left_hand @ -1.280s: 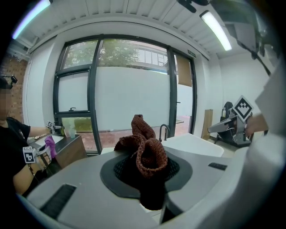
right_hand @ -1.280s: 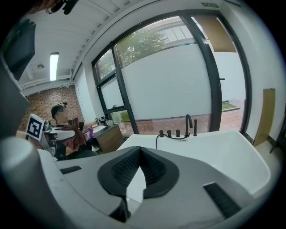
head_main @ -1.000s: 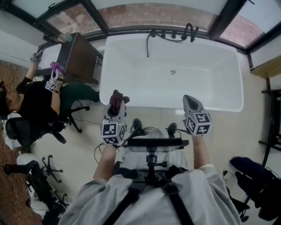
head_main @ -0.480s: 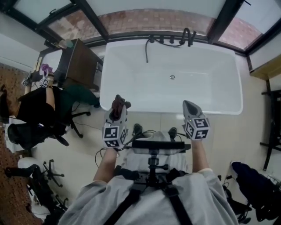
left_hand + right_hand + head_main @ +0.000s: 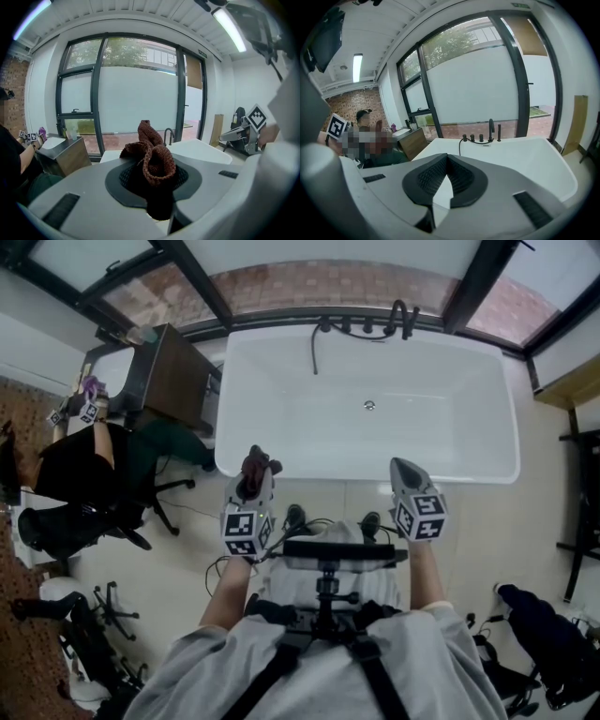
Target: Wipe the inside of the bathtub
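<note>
The white bathtub point(image 5: 431, 381) stands in front of me, empty, with a drain point(image 5: 369, 405) in its floor. My left gripper point(image 5: 251, 479) hovers at the tub's near left rim, shut on a dark reddish-brown knitted cloth point(image 5: 254, 461). In the left gripper view the cloth point(image 5: 152, 154) bunches up out of the left gripper point(image 5: 152, 173), with the bathtub point(image 5: 201, 150) beyond. My right gripper point(image 5: 405, 465) is held at the near rim further right, shut and empty. In the right gripper view the right gripper point(image 5: 446, 164) points across the bathtub point(image 5: 525, 159) towards the black faucet point(image 5: 491, 126).
A black faucet set with a hose point(image 5: 403, 310) sits on the far rim under the windows. A dark wooden cabinet point(image 5: 173, 371) adjoins the tub's left end. A person in an office chair point(image 5: 75, 465) sits further left. A black rack point(image 5: 577, 502) stands at the right.
Both grippers hold almost the same places at the near rim. The tub sits slightly higher in the head view. The seated person at the left has shifted an arm.
</note>
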`<action>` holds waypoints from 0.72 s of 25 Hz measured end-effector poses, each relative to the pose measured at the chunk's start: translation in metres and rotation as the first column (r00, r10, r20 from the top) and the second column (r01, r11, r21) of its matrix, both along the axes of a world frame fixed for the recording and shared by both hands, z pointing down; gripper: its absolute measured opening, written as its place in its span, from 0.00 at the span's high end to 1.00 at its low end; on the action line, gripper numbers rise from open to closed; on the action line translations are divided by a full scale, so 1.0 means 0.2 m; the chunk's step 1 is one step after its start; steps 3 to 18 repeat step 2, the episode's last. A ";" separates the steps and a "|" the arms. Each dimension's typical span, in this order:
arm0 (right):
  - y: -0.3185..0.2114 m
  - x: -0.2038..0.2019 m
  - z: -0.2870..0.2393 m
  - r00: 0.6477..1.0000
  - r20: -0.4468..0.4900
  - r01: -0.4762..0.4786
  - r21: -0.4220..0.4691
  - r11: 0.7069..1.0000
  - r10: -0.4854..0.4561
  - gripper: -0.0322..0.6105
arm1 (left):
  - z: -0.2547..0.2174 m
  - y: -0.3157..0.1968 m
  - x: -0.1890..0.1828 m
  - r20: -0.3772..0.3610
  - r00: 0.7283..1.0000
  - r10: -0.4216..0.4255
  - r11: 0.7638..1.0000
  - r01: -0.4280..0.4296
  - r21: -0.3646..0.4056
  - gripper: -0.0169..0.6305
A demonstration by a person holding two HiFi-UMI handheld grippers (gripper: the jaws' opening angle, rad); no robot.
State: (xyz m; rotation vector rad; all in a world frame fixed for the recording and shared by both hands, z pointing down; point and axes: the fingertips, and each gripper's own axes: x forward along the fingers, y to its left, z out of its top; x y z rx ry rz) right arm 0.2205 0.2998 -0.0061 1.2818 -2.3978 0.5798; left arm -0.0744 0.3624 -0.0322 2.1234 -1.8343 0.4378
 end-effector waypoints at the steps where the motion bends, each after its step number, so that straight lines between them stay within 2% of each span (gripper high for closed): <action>1: 0.00 0.00 0.00 1.000 -0.001 0.000 0.001 1.000 0.000 0.94 | 0.00 0.00 0.00 0.000 1.000 0.001 1.000 -0.001 -0.001 0.84; 18: 0.00 0.00 0.00 1.000 -0.002 -0.001 0.001 1.000 0.001 0.94 | 0.00 0.00 0.00 0.000 1.000 0.002 1.000 -0.002 -0.001 0.84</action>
